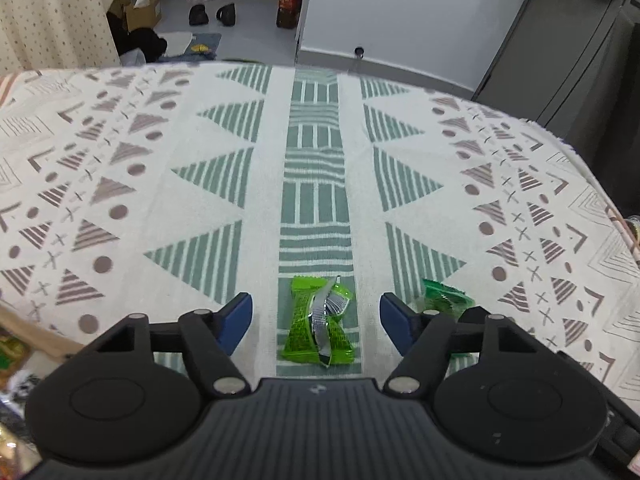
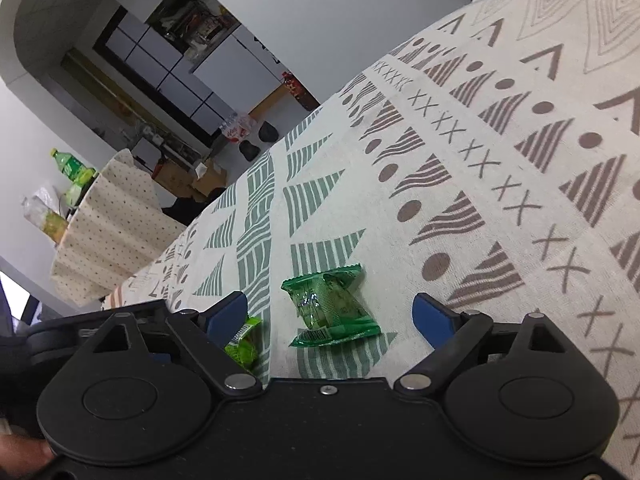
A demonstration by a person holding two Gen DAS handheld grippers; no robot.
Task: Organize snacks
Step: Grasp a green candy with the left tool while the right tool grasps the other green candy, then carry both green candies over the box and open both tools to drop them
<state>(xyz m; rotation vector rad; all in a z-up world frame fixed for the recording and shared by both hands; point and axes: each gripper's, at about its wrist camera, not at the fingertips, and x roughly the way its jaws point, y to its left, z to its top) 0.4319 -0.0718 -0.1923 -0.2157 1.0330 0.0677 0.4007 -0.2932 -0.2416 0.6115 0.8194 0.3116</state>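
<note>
Left gripper (image 1: pixel 316 322) spread wide around the lime snack packet (image 1: pixel 318 322) on the tabletop (image 1: pixel 224 184); right gripper (image 2: pixel 330 314) gaping over the dark green packet (image 2: pixel 332 308). Both look light, crinkly, slippery: pinch mid-body

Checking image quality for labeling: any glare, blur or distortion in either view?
Left wrist: table edge bows from fisheye; silver glare on the bright green snack, sharp. Right wrist: horizon tilted, small glints on the dark green snack, background soft.

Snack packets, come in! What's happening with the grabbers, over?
Left gripper open, lime snack packet between its fingers, on the cloth. Right gripper open over dark green snack packet. Nothing gripped. Nothing in the way.
</note>
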